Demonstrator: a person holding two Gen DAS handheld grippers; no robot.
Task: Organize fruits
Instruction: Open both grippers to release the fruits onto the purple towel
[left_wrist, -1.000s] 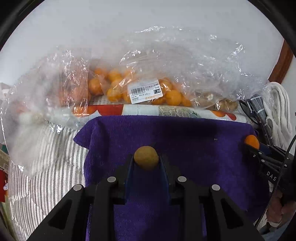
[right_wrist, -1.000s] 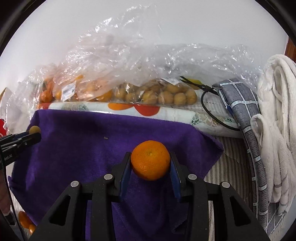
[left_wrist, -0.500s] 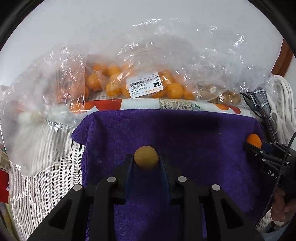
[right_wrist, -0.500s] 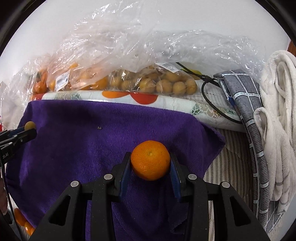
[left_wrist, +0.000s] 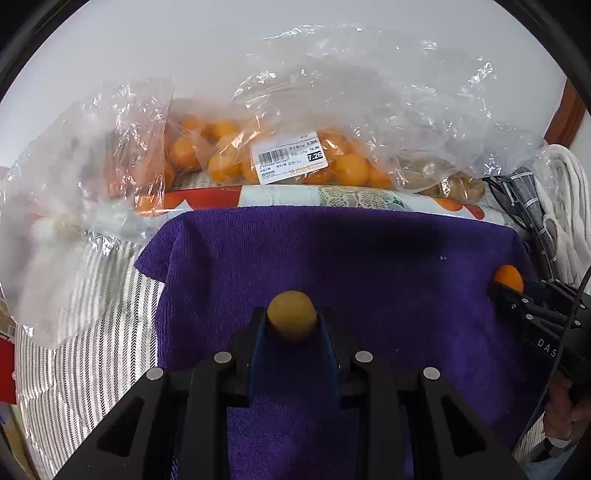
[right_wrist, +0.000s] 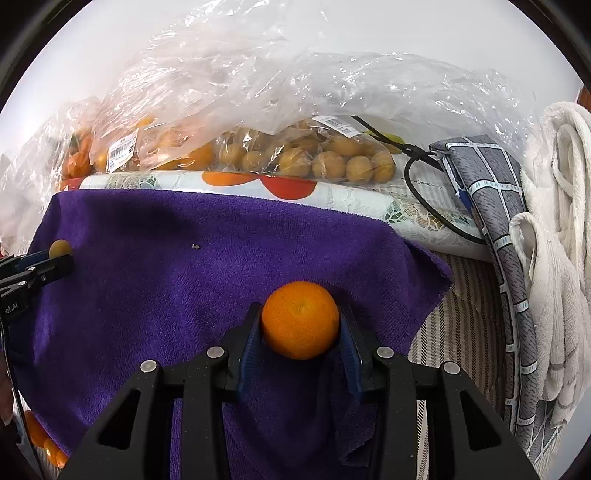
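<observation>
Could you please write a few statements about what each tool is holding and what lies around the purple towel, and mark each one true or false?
1. The left tool grips a small tan-yellow fruit. True.
2. The right tool is empty. False: it holds an orange between its pads.
3. Both tools are over the purple towel. True.
4. The bagged fruit lies on the purple towel. False: the bags lie beyond its far edge.
5. A white towel lies to the right of the purple one. True.
</observation>
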